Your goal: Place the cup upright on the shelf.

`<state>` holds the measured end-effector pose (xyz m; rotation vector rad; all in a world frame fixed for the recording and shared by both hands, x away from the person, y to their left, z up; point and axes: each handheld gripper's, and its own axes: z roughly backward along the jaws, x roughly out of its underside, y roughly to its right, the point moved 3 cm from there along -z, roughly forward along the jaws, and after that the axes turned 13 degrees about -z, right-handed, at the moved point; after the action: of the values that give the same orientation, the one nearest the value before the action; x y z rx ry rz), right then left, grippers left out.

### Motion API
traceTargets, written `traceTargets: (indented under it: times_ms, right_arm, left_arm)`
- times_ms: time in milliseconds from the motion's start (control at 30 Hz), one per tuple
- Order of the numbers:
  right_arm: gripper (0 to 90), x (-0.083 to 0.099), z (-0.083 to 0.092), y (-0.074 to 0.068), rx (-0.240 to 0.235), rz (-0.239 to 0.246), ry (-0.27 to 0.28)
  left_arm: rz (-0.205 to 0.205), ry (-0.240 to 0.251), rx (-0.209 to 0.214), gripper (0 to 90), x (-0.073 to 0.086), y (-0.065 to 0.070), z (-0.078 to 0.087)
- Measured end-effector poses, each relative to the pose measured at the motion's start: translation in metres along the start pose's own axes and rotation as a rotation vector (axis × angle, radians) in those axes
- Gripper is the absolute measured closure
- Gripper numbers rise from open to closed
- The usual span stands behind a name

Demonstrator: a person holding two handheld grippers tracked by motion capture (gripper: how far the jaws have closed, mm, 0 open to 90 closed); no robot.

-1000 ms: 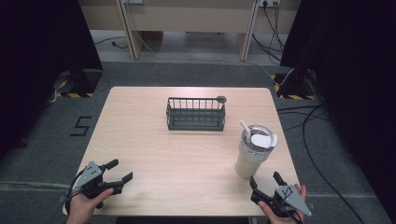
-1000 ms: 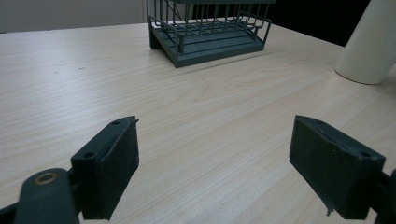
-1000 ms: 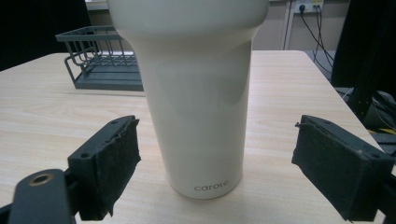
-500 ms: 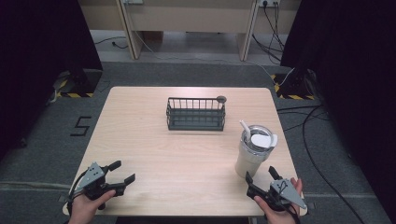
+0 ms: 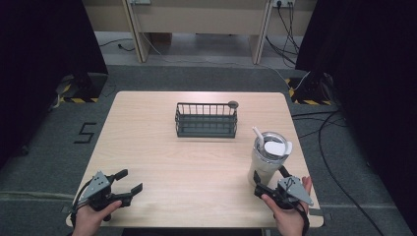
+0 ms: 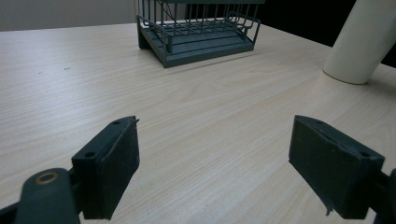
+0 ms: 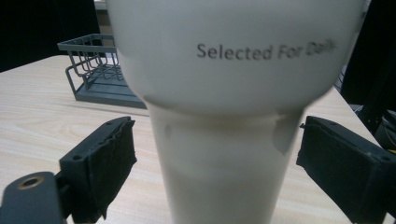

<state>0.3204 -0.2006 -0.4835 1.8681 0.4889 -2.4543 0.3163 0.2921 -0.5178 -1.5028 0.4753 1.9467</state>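
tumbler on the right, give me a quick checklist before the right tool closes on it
1. Right tool open, jaws either side of the tumbler: ok.
2. Jaws level with the narrow lower body, below the wide upper part: ok.
3. Tumbler upright on the table: ok.
4. Lid with straw seated tight: cannot tell.
5. Wire basket apart from the tumbler: ok.
6. Left tool open, holding nothing, near the table's front left corner: ok.

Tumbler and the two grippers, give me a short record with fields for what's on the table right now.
surface: wooden table
tumbler: white tumbler, upright, lid and straw on, near right edge
basket: dark wire basket, centre back, looks empty
right gripper: right gripper, jaws open either side of the tumbler's lower body, not touching
left gripper: left gripper, jaws open over bare table
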Motion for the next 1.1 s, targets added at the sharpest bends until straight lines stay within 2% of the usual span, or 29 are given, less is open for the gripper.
traceTargets:
  times_ms: [600, 1100]
  right_arm:
    - [7.5, -0.008, -0.036, 0.002, 0.008, 0.021, 0.019]
    - [10.0, -0.009, -0.041, 0.004, -0.005, 0.026, 0.007]
  left_arm:
    - [-0.001, 0.000, 0.003, 15.7, 0.000, 0.000, 0.000]
    - [0.009, -0.001, 0.010, 16.2, 0.001, 0.000, -0.001]
